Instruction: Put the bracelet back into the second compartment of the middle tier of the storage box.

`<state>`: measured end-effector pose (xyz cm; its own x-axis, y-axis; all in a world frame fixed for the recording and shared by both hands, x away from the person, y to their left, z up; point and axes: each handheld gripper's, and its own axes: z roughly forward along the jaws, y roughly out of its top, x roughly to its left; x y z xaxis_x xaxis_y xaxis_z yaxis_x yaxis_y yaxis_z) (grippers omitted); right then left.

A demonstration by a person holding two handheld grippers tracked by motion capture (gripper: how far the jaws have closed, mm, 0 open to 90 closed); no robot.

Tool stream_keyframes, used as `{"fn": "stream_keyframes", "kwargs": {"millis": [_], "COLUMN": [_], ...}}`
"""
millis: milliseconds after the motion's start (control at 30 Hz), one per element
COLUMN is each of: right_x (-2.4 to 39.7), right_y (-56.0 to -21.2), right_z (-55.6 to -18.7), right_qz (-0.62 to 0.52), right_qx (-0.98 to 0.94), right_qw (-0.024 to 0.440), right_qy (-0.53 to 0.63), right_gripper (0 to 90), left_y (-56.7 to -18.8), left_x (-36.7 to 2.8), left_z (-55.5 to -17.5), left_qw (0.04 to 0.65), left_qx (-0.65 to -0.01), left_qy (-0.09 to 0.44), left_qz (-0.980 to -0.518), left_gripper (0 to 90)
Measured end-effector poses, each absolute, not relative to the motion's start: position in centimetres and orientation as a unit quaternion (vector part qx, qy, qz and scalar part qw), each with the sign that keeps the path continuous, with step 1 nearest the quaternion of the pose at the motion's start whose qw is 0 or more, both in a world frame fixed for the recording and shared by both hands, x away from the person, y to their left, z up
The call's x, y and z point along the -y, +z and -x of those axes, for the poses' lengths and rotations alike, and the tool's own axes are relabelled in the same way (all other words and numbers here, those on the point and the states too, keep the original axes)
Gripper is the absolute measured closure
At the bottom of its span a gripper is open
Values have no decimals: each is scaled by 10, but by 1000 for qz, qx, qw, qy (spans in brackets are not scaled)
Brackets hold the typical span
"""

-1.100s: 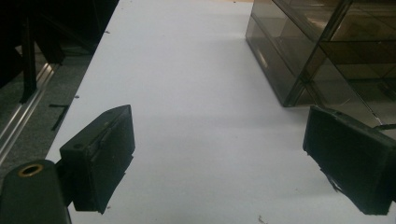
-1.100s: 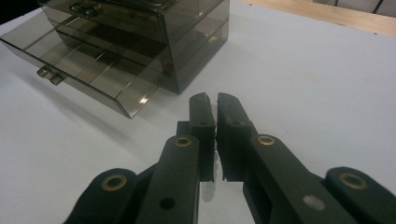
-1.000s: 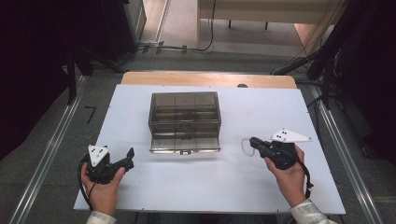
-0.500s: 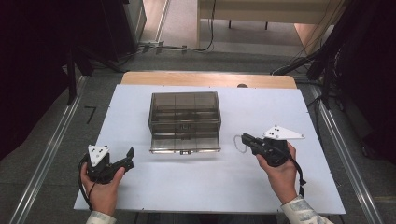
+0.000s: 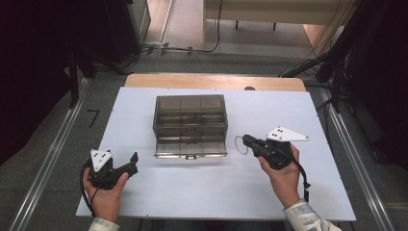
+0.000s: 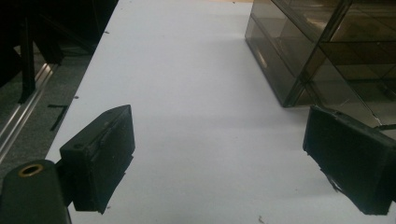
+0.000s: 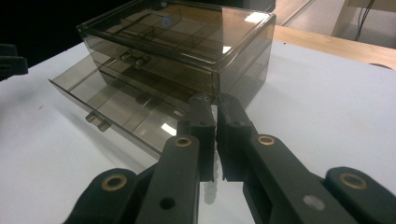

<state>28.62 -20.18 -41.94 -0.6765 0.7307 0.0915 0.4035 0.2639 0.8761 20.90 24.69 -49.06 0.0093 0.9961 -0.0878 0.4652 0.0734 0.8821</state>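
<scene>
Though left gripper (image 5: 130, 161) fingers gape and right gripper (image 5: 245, 139) fingers clench: drawer box (image 5: 190, 124), open drawer (image 5: 190, 153) toward person.

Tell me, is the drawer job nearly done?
Just started, it seems. Done: the bottom drawer of the smoky box is pulled out, and I see nothing in it. In hand: the right gripper is shut on a small white loop, close to the drawer's right end. Left, probably: drop the loop in and push the drawer shut. The left gripper is open, holding nothing.
</scene>
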Motion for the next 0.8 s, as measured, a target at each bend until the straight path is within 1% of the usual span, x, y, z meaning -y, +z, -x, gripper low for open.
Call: {"fn": "stream_keyframes", "kwargs": {"millis": [800], "right_x": [173], "right_y": [-409], "right_z": [-286], "right_qz": [-343], "right_qx": [-776], "right_qw": [158], "right_qy": [505], "right_gripper": [837], "left_y": [-491], "left_x": [-246], "left_z": [-209], "left_qw": [395], "left_qx": [-615], "left_qy": [336], "left_qz": [-594], "left_gripper": [97]}}
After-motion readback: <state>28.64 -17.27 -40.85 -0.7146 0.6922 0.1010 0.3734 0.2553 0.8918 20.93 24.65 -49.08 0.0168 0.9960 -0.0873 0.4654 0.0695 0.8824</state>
